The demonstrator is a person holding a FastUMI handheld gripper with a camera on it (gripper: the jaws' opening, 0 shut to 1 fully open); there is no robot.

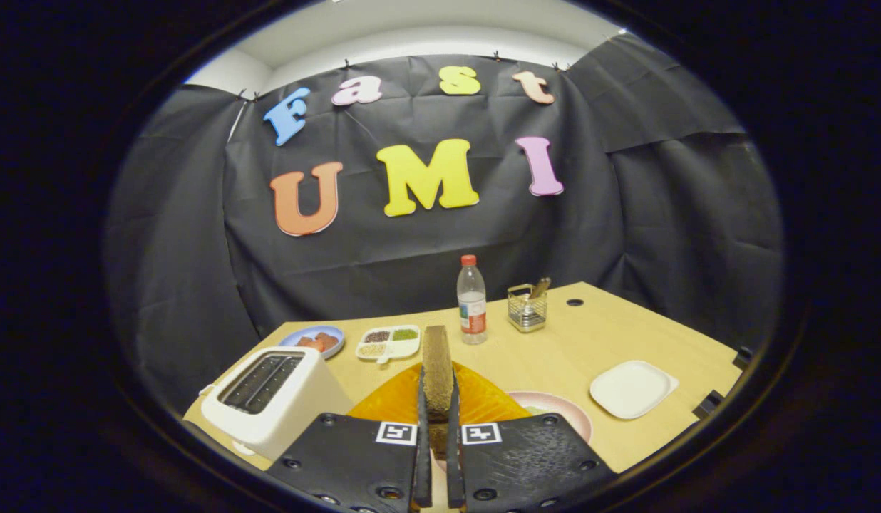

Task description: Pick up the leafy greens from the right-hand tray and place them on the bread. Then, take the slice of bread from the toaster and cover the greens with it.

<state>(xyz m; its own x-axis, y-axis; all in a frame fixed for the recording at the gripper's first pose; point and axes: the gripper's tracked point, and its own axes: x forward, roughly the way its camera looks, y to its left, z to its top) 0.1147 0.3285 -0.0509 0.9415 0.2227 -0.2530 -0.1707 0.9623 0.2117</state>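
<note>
So the hand-held gripper [436,399] is clamped on the slice of bread [437,370], which stands on edge between both fingers, up over the orange plate [483,402]. The toaster [273,399] sits at about 9 o'clock from it, slots bare. A pink plate [565,413] with greens [534,410] pokes out at 3 o'clock, and a white tray [631,388] lies further right on the desk [554,349].
</note>
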